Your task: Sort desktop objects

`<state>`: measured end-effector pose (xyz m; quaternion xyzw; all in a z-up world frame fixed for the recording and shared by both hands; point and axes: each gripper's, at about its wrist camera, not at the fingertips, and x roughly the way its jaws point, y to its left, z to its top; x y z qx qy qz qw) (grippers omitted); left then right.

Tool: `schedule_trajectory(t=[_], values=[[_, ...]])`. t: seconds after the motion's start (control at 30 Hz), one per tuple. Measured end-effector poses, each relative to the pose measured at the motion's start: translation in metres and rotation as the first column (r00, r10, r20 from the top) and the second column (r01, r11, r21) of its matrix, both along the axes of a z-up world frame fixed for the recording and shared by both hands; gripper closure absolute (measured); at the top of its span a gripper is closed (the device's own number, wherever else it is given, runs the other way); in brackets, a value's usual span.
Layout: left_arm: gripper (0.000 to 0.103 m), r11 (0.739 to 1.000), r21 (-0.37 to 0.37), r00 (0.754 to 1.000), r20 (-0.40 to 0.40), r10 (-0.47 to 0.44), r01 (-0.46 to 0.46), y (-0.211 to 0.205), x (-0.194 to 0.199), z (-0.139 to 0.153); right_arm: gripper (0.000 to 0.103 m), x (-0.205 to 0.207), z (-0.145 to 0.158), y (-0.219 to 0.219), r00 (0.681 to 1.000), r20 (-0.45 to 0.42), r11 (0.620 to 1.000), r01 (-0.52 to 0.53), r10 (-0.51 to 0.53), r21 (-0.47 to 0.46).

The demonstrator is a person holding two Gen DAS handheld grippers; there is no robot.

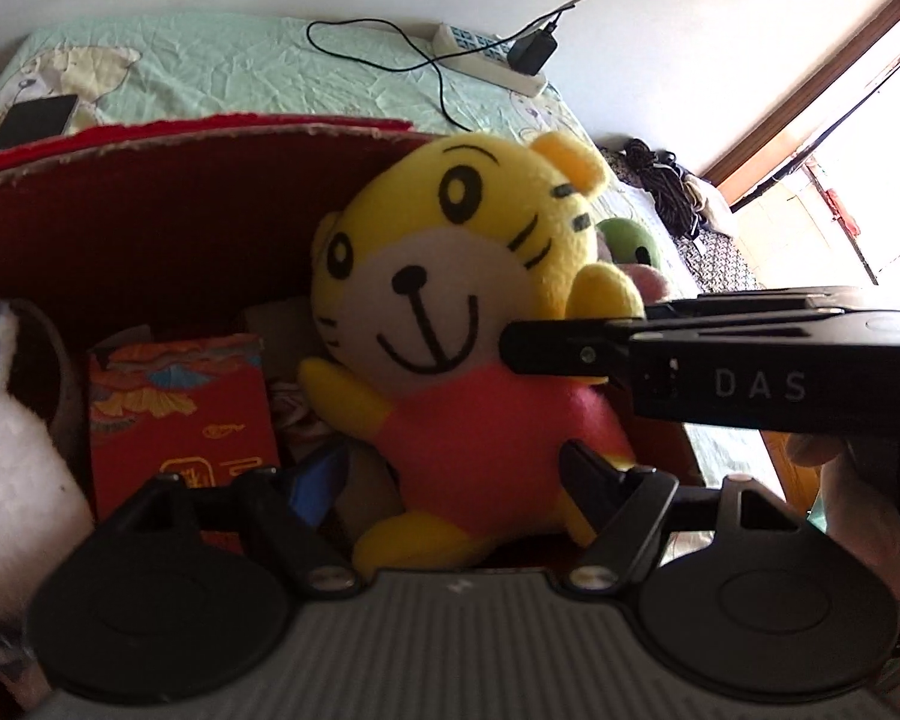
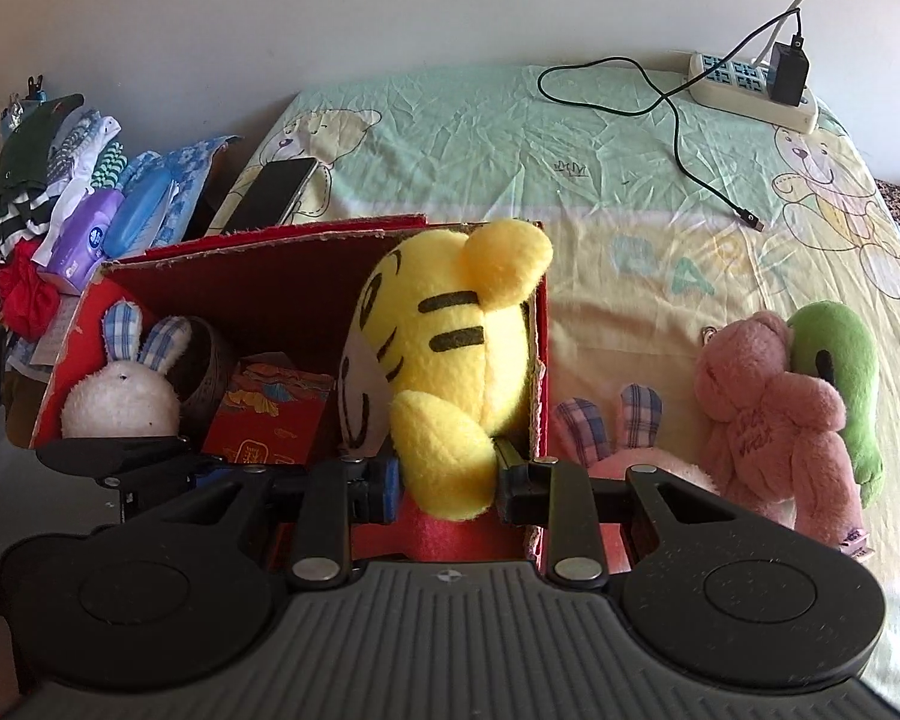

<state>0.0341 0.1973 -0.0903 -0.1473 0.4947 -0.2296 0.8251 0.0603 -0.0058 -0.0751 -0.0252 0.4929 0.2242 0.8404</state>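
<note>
Clamped between the fingers of the right claw [image 2: 447, 477] is the raised yellow arm of the tiger plush [image 2: 444, 354]; the two fingers press on it from either side. The same claw is seen in the left wrist view [image 1: 561, 348], entering from the right at the toy's arm. The left claw [image 1: 414, 480] is spread wide, with nothing held between its fingers; the tiger plush [image 1: 450, 312] sits between and beyond them, its red belly near the right finger.

The tiger plush is held upright inside the red cardboard box [image 2: 258, 282], at its right end, against the right wall. Beside it in the box a red patterned packet [image 2: 270, 414] is stood, and at the left end a white bunny plush [image 2: 123, 390] with blue checked ears is seen.

The box rests on a bed [image 2: 570, 180] covered by a pale green bear-print sheet. Just right of the box a pink bunny plush [image 2: 624, 444] lies, then a pink bear plush [image 2: 768, 414] touching a green plush [image 2: 846, 372]. Farther back a phone [image 2: 276, 192] and a power strip [image 2: 744, 87] with a plugged charger are seen.
</note>
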Motion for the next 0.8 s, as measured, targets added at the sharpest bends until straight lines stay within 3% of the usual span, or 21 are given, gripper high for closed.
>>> schedule_trajectory(t=[0.17,0.4,0.8], values=[[0.019,0.999,0.044,1.0,0.001,-0.007,0.007,-0.005,0.003,0.001,0.072,-0.003,0.0,-0.003,1.0,0.018,1.0,0.016,-0.016,0.022],[0.016,0.999,0.048,1.0,-0.01,-0.004,0.005,-0.005,0.005,-0.001,0.067,-0.009,0.001,-0.009,0.998,0.027,0.996,0.051,-0.054,0.075],[0.011,0.996,0.085,1.0,-0.004,-0.003,0.003,-0.009,0.004,0.001,0.067,-0.019,-0.003,-0.02,0.991,0.047,0.981,0.114,-0.123,0.157]])
